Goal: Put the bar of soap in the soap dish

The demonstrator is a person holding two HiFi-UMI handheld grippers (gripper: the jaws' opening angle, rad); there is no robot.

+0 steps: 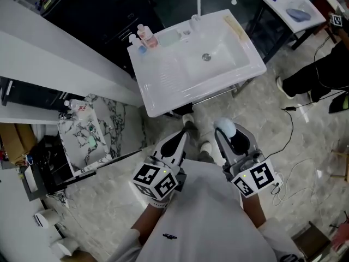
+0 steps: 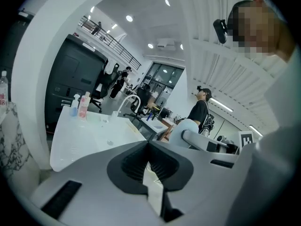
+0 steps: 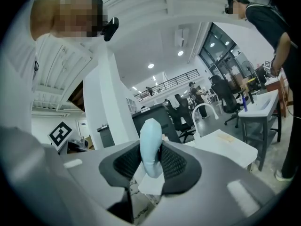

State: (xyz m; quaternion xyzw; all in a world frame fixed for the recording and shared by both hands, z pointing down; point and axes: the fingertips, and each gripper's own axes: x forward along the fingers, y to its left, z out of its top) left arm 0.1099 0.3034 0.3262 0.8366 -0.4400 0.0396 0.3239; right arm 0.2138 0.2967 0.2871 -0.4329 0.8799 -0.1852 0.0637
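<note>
We note the right claw clamped on the pale blue bar of soap, well short of the white sink. The left claw is closed, empty. Labels on the bottles are too small to read.

White sink unit ahead of me, on marbled floor. Faucet at its back rim.
- Just left of faucet, on ledge: pale green soap dish, then pink bottle, small blue-capped bottle at corner.
- Right of faucet: beige strip along rim.
- In front of faucet: drain in basin.
- Well left of faucet, nearer me: marble-patterned side table, bottle at its far end.
- Right of faucet, nearer me: black cable on floor.
</note>
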